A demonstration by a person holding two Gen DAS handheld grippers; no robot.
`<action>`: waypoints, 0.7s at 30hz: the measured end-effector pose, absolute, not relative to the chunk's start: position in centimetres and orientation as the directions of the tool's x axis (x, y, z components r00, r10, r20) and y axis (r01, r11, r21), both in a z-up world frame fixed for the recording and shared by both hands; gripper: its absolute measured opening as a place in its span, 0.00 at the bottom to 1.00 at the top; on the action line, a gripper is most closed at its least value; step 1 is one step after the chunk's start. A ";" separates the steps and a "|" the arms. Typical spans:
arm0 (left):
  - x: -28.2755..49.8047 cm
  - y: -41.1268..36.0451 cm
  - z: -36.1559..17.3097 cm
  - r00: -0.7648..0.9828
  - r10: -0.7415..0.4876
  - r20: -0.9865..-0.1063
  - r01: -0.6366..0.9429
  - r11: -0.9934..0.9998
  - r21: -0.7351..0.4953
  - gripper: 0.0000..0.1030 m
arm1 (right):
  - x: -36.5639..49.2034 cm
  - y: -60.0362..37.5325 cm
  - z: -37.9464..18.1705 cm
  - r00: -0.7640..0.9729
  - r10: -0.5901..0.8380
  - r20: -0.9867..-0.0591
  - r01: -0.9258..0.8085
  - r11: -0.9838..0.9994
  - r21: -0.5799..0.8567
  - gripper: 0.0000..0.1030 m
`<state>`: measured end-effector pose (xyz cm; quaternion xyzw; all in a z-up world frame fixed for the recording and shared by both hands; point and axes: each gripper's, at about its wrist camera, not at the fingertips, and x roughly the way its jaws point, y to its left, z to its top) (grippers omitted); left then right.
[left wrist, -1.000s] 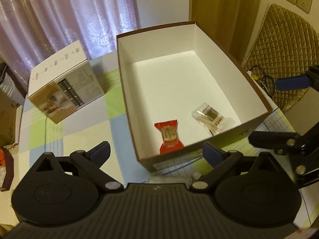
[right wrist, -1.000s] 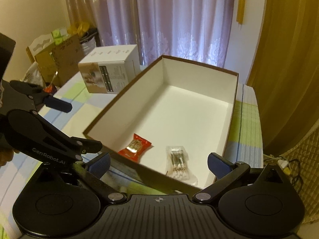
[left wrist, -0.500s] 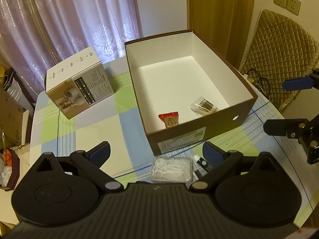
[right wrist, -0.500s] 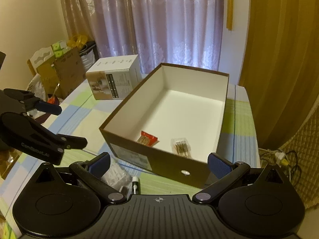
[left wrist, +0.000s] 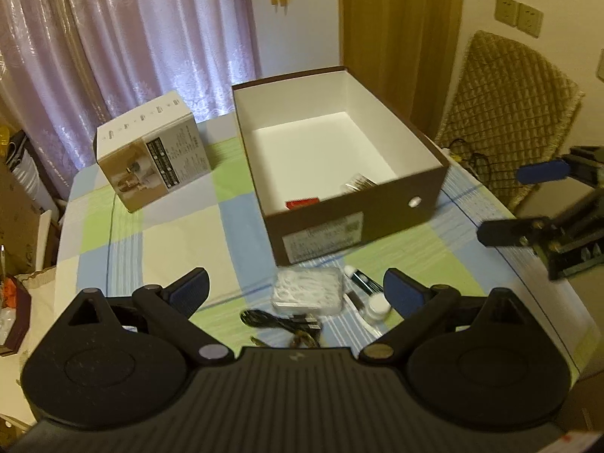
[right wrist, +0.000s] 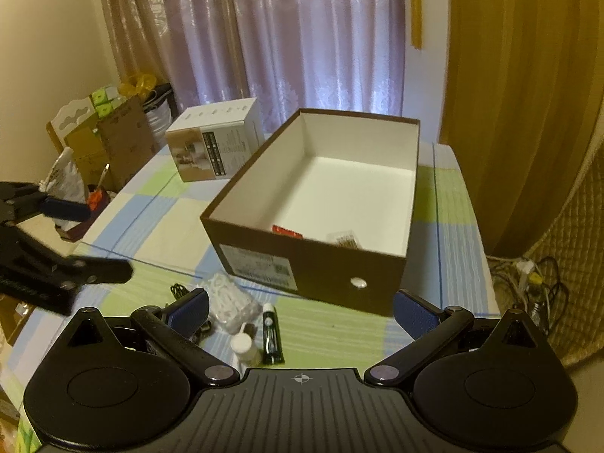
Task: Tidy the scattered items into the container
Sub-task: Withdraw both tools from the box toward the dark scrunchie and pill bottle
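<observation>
Both claws empty, fingers spread wide, hovering above the near edge of the surface (left wrist: 158,226). Left claw (left wrist: 298,287) sits over the small pile of loose items; right claw (right wrist: 302,307) hangs just in front of the brown box (right wrist: 313,264), a little to the pile's right.

Container: the brown box, open top, white inside, on the checked cloth. Already in it, against the near wall: a red sachet (left wrist: 302,202) and a clear packet of sticks (right wrist: 344,239).

Not yet tidied, all just in front of the box's labelled end:
- clear bag of white floss picks (left wrist: 307,293)
- dark green tube (right wrist: 271,334), lying flat, white cap toward the box
- small bottle with white cap (right wrist: 243,345), touching the tube's left side
- black cable (left wrist: 279,321), tangled, nearest me

Judged step: choose and grasp the next item. My plan is the floss bag with the left claw, since it lies almost centred between those fingers.

Notes for doing it well:
- Come straight down, fingers straddling the bag's short side; the bag is soft and will crumple, so close fully.
- Keep the right finger clear of the tube and bottle beside the bag, or they will be nudged or rolled.
- Lift above the near wall before travelling; the wall is tall.
- Hold the right claw back to avoid a clash over the pile.
- Cable last: loops may snag neighbours.
</observation>
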<state>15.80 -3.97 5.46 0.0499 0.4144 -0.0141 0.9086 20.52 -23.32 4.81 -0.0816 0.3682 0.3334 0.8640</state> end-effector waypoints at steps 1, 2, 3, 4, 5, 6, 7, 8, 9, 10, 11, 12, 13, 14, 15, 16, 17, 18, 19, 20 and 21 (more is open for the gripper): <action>15.2 -4.1 5.3 0.656 0.013 -0.755 0.072 0.994 0.079 0.94 | 20.3 -23.5 4.6 0.506 0.515 -0.691 -0.634 0.766 0.107 0.98; 14.6 -4.1 5.0 0.656 0.011 -0.755 0.077 0.994 0.081 0.94 | 20.0 -23.7 4.5 0.504 0.517 -0.692 -0.633 0.766 0.111 0.98; 14.0 -4.2 4.8 0.656 0.012 -0.755 0.080 0.993 0.086 0.94 | 19.7 -23.9 4.4 0.503 0.518 -0.692 -0.631 0.767 0.115 0.98; 13.4 -4.3 4.5 0.655 0.016 -0.756 0.081 0.993 0.091 0.94 | 19.4 -24.1 4.3 0.503 0.518 -0.692 -0.630 0.768 0.117 0.98; 12.7 -4.4 4.2 0.653 0.019 -0.757 0.082 0.992 0.096 0.93 | 19.1 -24.2 4.3 0.503 0.518 -0.692 -0.629 0.769 0.118 0.98; 12.1 -4.5 3.8 0.651 0.019 -0.759 0.085 0.992 0.098 0.93 | 18.8 -24.3 4.2 0.503 0.518 -0.692 -0.629 0.769 0.118 0.98; 11.6 -4.6 3.5 0.647 0.016 -0.762 0.089 0.991 0.096 0.93 | 18.4 -24.5 4.0 0.502 0.519 -0.692 -0.631 0.767 0.117 0.98; 11.1 -4.7 3.1 0.641 0.010 -0.768 0.094 0.991 0.092 0.92 | 18.1 -24.6 3.9 0.499 0.519 -0.693 -0.635 0.764 0.115 0.98; 10.6 -4.8 2.7 0.633 0.005 -0.774 0.098 0.991 0.086 0.92 | 17.7 -24.6 3.7 0.497 0.518 -0.696 -0.640 0.761 0.110 0.98; 10.1 -4.9 2.2 0.623 -0.002 -0.782 0.102 0.992 0.078 0.91 | 17.5 -24.6 3.5 0.495 0.514 -0.700 -0.642 0.760 0.104 0.98; 9.7 -5.0 1.9 0.616 -0.009 -0.788 0.104 0.992 0.070 0.91 | 17.2 -24.7 3.2 0.493 0.509 -0.706 -0.644 0.759 0.097 0.98; 9.3 -5.0 1.5 0.607 -0.016 -0.794 0.105 0.993 0.060 0.91 | 16.9 -24.7 3.0 0.490 0.505 -0.711 -0.646 0.758 0.093 0.98; 8.9 -5.1 0.9 0.596 -0.025 -0.803 0.106 0.993 0.048 0.91 | 16.7 -24.8 2.6 0.483 0.502 -0.718 -0.647 0.757 0.094 0.98; 8.5 -5.1 0.5 0.585 -0.032 -0.810 0.108 0.993 0.038 0.91 | 16.5 -24.9 2.3 0.474 0.500 -0.725 -0.648 0.756 0.098 0.98; 8.2 -5.2 -0.1 0.573 -0.035 -0.819 0.107 0.994 0.033 0.91 | 16.3 -25.0 2.0 0.462 0.500 -0.732 -0.649 0.754 0.106 0.98; 8.0 -5.3 -0.7 0.558 -0.036 -0.829 0.108 0.994 0.029 0.90 | 16.2 -25.1 1.7 0.452 0.501 -0.738 -0.651 0.751 0.111 0.98; 7.8 -5.3 -1.2 0.544 -0.040 -0.838 0.109 0.994 0.023 0.90 | 16.0 -25.2 1.3 0.442 0.500 -0.745 -0.653 0.748 0.115 0.98; 7.7 -5.4 -1.7 0.530 -0.045 -0.847 0.109 0.994 0.016 0.89 | 15.9 -25.3 1.0 0.433 0.497 -0.752 -0.656 0.746 0.116 0.98; 7.5 -5.5 -2.3 0.515 -0.050 -0.856 0.109 0.994 0.007 0.88 | 15.8 -25.4 0.7 0.426 0.492 -0.759 -0.656 0.746 0.115 0.98; 7.5 -5.5 -2.7 0.502 -0.057 -0.863 0.112 0.994 -0.001 0.88 | 15.6 -25.5 0.4 0.420 0.486 -0.766 -0.656 0.746 0.113 0.98; 7.4 -5.7 -3.2 0.491 -0.064 -0.869 0.117 0.993 -0.007 0.88 | 15.6 -25.5 0.1 0.415 0.480 -0.773 -0.657 0.746 0.110 0.98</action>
